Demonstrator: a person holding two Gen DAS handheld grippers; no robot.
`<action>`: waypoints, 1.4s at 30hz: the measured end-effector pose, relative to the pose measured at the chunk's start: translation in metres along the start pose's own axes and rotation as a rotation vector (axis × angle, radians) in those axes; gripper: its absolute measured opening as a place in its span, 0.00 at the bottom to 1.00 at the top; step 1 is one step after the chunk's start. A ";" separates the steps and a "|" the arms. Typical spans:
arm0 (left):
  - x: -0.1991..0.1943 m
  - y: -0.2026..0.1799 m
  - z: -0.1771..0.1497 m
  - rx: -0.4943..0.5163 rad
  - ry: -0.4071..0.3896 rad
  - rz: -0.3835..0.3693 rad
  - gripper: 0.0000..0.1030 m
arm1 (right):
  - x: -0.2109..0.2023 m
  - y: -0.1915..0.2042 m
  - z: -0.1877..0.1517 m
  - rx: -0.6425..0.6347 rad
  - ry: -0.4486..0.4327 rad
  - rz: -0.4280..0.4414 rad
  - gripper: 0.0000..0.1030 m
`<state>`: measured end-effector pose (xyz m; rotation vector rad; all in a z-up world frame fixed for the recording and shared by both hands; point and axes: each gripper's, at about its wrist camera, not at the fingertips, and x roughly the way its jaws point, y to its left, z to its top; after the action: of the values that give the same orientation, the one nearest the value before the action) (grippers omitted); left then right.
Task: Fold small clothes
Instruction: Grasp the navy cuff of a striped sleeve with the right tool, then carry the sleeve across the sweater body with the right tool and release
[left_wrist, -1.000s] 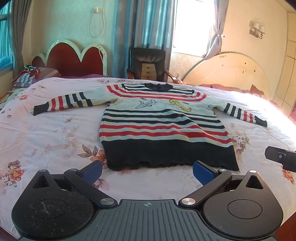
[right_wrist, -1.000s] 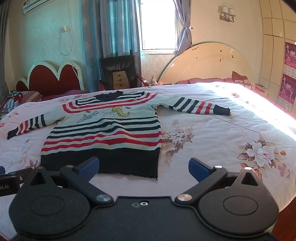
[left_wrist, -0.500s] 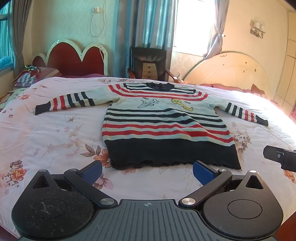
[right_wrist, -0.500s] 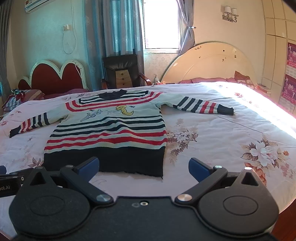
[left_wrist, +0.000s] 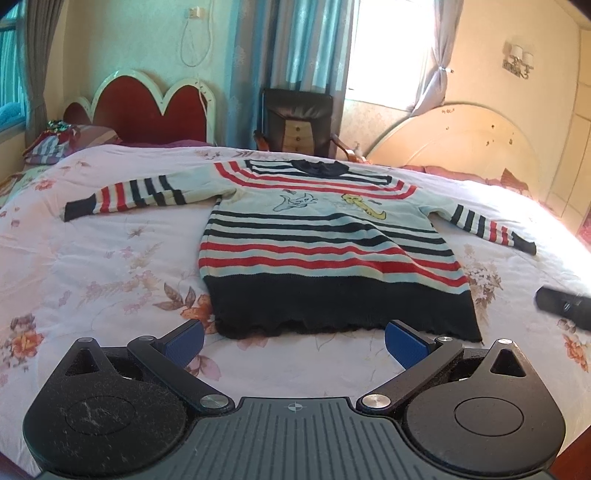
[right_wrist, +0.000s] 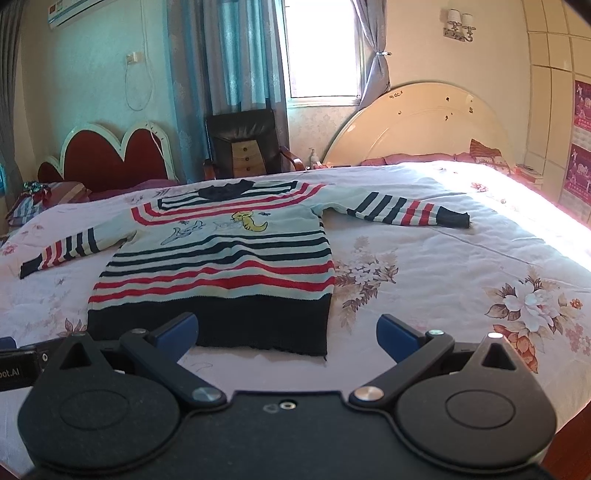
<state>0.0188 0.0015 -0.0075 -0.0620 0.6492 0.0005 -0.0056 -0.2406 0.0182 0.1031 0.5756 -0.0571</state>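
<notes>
While both jaws are standing wide and holding nothing: no fold is started yet, so every risk is lying ahead.

Sweater: a small striped sweater (left_wrist: 325, 236) is lying flat, front up, on the bed (left_wrist: 92, 266), collar pointing toward 12 o'clock, dark hem nearest the cameras, both sleeves spread outward.

Left gripper (left_wrist: 293, 338): hovering just short of the hem, jaws spread apart and empty; the hem is sitting at its 12 o'clock.

Right gripper (right_wrist: 286, 332): hovering over the hem's right corner, jaws likewise apart and empty; the sweater body is lying toward its 11 o'clock.

Left sleeve (left_wrist: 125, 194): stretching toward 9 o'clock, well apart from either gripper.

Right sleeve (right_wrist: 406, 212): stretching toward 3 o'clock, also well apart.

Risk, layers: the knit is looking thick and loose, so a shallow pinch is likely catching only the top layer, letting the back sag.

Risk, bedcover: the soft floral cover is likely getting pinched together with the cloth.

Risk, skew: uneven lifting by the two grippers is likely dragging the body crooked.
</notes>
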 end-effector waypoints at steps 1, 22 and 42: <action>0.005 -0.004 0.002 0.030 -0.006 0.026 1.00 | 0.002 -0.006 0.003 0.016 -0.012 0.000 0.99; 0.236 -0.039 0.119 -0.076 0.091 0.036 1.00 | 0.256 -0.287 0.099 0.622 -0.055 -0.139 0.42; 0.273 -0.011 0.148 -0.009 0.110 0.119 1.00 | 0.335 -0.342 0.097 0.685 0.001 -0.211 0.06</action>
<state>0.3256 -0.0061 -0.0541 -0.0322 0.7619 0.1156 0.2992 -0.5994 -0.1114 0.7075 0.5463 -0.4594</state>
